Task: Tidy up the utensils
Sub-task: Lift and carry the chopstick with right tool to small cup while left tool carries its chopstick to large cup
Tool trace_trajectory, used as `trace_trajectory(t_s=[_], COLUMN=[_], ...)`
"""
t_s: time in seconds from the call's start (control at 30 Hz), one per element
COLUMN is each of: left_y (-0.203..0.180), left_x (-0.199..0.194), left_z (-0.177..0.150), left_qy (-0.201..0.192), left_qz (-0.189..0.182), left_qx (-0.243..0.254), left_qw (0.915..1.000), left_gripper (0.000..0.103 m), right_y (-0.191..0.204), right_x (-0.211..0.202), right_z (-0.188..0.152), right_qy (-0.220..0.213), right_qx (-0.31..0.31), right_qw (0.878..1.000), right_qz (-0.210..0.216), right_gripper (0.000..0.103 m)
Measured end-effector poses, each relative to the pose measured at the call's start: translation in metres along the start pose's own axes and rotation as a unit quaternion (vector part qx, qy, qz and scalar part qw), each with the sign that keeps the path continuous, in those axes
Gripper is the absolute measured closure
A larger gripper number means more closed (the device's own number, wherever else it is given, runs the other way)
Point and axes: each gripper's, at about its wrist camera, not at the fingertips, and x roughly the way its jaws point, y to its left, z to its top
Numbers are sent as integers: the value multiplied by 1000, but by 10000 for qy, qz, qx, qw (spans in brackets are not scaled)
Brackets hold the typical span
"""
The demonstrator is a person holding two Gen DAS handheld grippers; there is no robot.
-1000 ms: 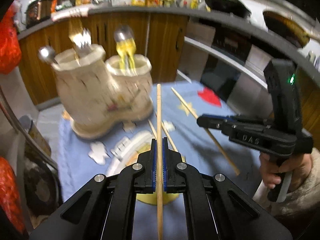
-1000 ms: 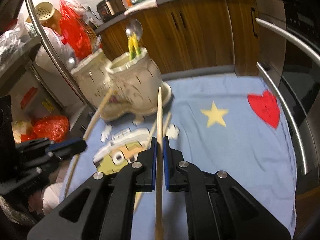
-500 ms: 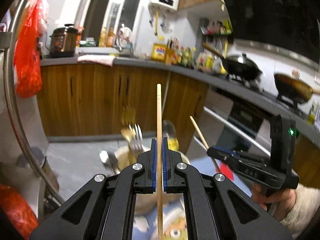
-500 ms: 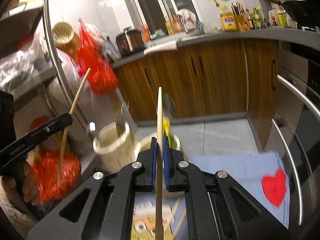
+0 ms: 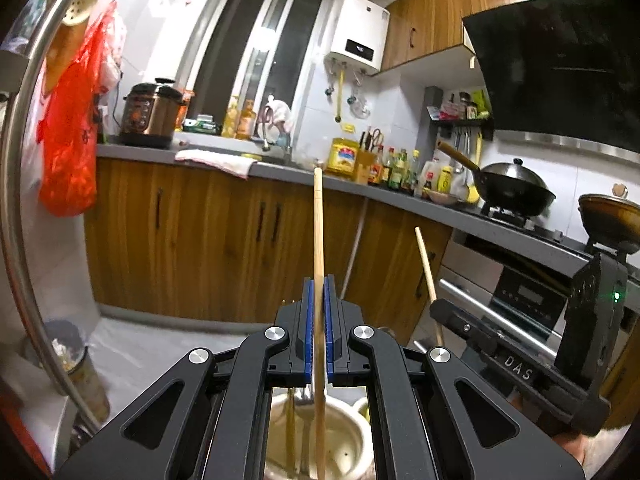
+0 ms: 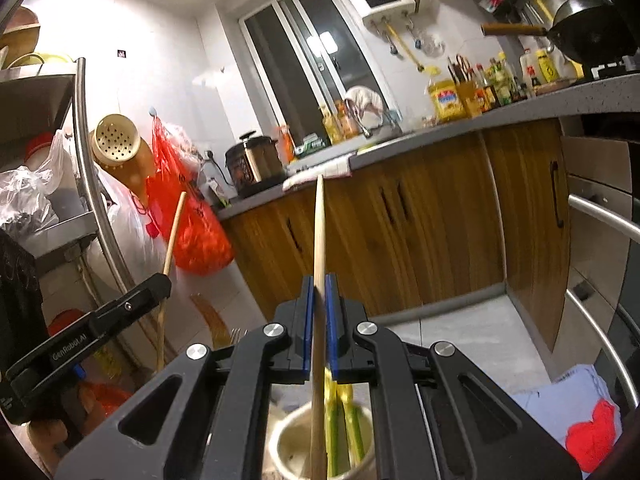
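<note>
My left gripper [image 5: 318, 284] is shut on a wooden chopstick [image 5: 318, 220] that stands nearly upright. Its lower end hangs inside or just above a cream ceramic holder cup [image 5: 346, 440], where a few utensil handles stand. To the right, my right gripper [image 5: 438, 312] pinches a second chopstick [image 5: 426, 268]. In the right wrist view my right gripper [image 6: 319, 280] is shut on that chopstick [image 6: 319, 232], over a cream cup [image 6: 290, 436] with yellow-green handles [image 6: 334, 424] in it. The left gripper [image 6: 160, 282] with its chopstick [image 6: 173, 232] shows at the left.
Wooden cabinets [image 5: 208, 240] under a grey counter fill the background, with a wok [image 5: 510, 190] on the stove. A red bag [image 6: 192, 232] hangs by a steel rack pole [image 6: 94, 200]. The blue cloth with a red heart [image 6: 592, 432] lies at lower right beside oven handles [image 6: 600, 216].
Both grippers rose and tipped up from facing the table to almost level. The holder slid from ahead of the fingers to beneath them. Each gripper still holds its chopstick.
</note>
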Motion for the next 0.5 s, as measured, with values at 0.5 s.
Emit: trace_trajectory(t_s=[0.5], left_y=[5], left_x=[12], left_z=[-27], left_qy=[-11], left_qz=[128], left_qx=[106], left_qw=[9999], left_gripper=[98], right_y=[2], right_x=[22], right_z=[-33], right_qy=[-256], right_qx=[-261], right_qw=[9990], right_qz=[-248], right_gripper=[97])
